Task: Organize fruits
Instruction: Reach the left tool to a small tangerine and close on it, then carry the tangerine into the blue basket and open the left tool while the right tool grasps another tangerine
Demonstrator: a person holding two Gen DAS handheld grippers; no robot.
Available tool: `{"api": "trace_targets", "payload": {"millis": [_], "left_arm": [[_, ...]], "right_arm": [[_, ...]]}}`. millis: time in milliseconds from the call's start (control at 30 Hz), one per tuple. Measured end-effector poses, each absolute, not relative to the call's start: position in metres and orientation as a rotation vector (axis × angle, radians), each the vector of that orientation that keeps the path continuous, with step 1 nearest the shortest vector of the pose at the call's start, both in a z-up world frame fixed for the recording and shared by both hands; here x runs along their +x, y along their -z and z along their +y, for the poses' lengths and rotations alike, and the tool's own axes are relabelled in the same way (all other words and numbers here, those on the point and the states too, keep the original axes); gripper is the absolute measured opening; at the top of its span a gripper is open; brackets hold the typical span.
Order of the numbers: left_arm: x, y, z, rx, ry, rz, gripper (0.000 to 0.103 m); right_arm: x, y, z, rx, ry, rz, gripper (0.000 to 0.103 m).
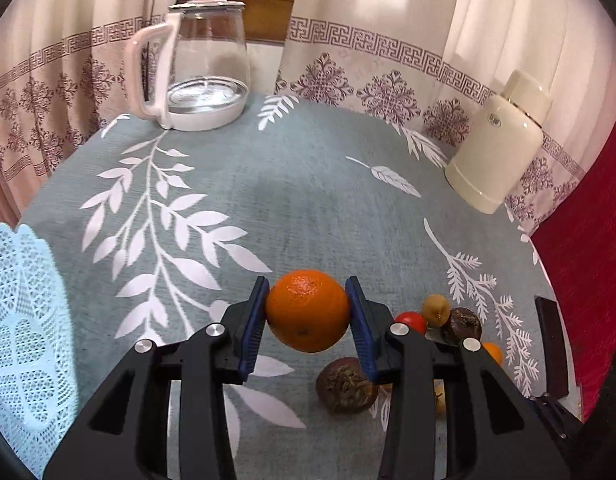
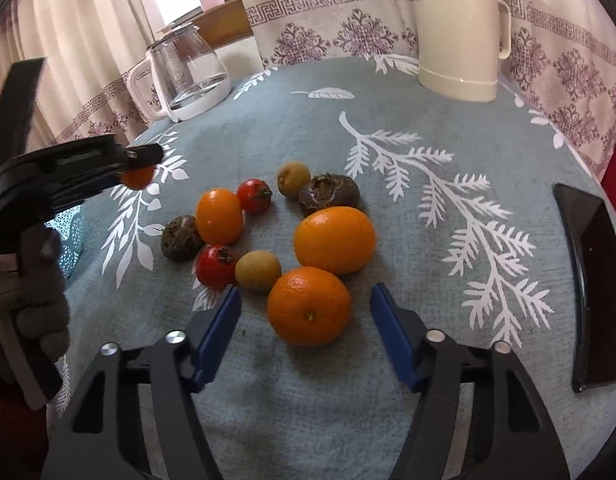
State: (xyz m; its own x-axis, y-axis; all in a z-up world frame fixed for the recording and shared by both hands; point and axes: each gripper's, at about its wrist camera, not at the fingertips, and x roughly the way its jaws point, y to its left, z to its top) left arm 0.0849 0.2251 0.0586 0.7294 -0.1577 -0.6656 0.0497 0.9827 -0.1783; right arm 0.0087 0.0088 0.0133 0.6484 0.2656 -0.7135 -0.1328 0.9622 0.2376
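Left wrist view: left tool [image 1: 308,312] clamps a firm, round orange [image 1: 308,310] across its middle; right tool [image 2: 306,332], released, brackets another orange [image 2: 309,306] at 12 o'clock.

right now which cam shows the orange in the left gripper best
The left wrist view: the orange sits centred and whole, clamped in the left gripper. The right wrist view shows only a sliver of it under that gripper's black body, at the frame's left.
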Motion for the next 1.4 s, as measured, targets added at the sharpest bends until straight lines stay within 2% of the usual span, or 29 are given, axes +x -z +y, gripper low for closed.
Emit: {"api": "trace_targets", "payload": {"millis": [233,933,1400], "left_arm": [[0.069,-0.071,0.24,-0.161,0.086,0.706,0.04],[0.007,-0.095,0.334,-0.171,-0.145,0.61,0.04],[-0.029,-0.077,0.417,-0.206,-0.323,0.642,0.04]], "right_arm": [[0.009,-0.011,0.011,0.16,-0.224,0.846,0.042],[-0.017,-0.021,0.015,0.169,-0.211,0.821,0.041],[-0.026,-0.036,0.057,0.129,-0.287,0.804,0.041]]}}
